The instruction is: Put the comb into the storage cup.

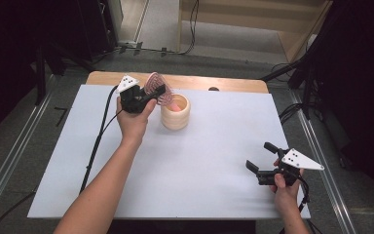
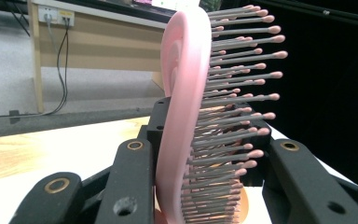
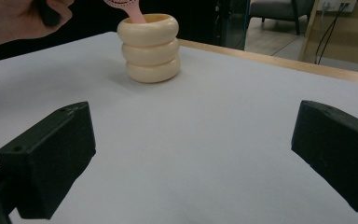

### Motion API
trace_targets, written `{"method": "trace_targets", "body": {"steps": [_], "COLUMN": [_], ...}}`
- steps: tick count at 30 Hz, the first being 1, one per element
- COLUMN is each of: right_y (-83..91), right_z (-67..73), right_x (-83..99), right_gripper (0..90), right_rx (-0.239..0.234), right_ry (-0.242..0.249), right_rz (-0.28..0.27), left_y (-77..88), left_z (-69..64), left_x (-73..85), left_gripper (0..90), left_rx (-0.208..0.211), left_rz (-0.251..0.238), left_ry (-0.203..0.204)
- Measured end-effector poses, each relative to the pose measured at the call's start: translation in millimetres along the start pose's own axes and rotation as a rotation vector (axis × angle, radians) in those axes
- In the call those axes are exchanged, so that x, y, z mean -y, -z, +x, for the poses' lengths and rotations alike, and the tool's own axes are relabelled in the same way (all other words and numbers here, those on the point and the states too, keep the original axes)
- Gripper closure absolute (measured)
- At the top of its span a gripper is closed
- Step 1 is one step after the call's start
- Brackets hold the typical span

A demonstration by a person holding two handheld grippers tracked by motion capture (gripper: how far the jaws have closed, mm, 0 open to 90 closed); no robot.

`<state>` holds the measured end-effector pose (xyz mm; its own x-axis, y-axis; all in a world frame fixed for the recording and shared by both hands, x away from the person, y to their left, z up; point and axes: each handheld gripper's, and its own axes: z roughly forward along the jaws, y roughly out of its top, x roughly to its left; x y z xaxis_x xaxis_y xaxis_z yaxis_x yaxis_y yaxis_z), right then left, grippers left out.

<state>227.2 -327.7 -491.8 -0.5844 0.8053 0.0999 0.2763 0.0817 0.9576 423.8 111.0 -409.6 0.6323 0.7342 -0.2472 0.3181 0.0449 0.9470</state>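
Hairbrush [image 1: 157, 87], pink, with grey bristles tipped pink, held by its head in the left gripper [image 1: 148, 96] above the far left part of the table [image 1: 214, 161], near the far edge. Jaws clamped on the head: one on the smooth back, the other against the bristle side, as the left gripper view [image 2: 186, 140] shows plainly.

Key relation: the brush stands roughly upright, long axis running down from the head into the cup [image 1: 176, 111], a cream holder of three stacked rings just right of the left hand [image 1: 134, 119]. The right gripper view has the pink handle [image 3: 133, 11] entering the cup's mouth [image 3: 148, 46]. So the cup lies directly under the held end; my judgement is the coming move is a short lowering or a release, with little sideways travel needed.

Left hand is much the nearer to cup and brush. Right gripper [image 1: 262, 161] sits well apart at the near right corner, jaws spread wide, nothing between them, aimed across the bare table toward the cup.

Hard to make out:
- how deep the handle sits, and whether its tip touches the cup's bottom; the cup wall hides it
- whether the handle leans on the rim
- brush head cut off at the top of the right gripper view
- bristle-side contact partly masked by the bristles themselves
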Motion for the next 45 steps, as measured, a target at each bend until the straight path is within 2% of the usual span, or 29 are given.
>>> {"method": "trace_targets", "body": {"steps": [12, 20, 28, 39, 45], "right_y": [0.0, 0.0, -0.5, -0.6, -1.4], "right_z": [0.1, -0.2, 0.0, -0.4, -0.2], "right_x": [-0.1, 0.1, 0.1, 0.4, 0.7], "right_gripper": [0.0, 0.0, 0.0, 0.0, 0.0], "right_rx": [0.001, 0.000, 0.000, -0.001, -0.002], "right_ry": [0.003, 0.001, 0.003, 0.004, 0.005], "right_rz": [0.002, 0.002, 0.003, 0.002, 0.003], "left_y": [-3.8, -6.8, -10.1, -12.2, -11.9], "left_z": [0.0, -1.4, -3.2, -2.9, 0.0], "left_x": [3.1, 6.0, 9.0, 11.8, 11.5], "left_gripper": [65.3, 65.3, 65.2, 64.9, 61.2], "left_rx": [-0.007, -0.017, -0.016, -0.029, -0.030], "left_rz": [0.013, 0.028, 0.025, 0.035, 0.059], "left_ry": [0.005, -0.008, 0.008, 0.001, 0.008]}}
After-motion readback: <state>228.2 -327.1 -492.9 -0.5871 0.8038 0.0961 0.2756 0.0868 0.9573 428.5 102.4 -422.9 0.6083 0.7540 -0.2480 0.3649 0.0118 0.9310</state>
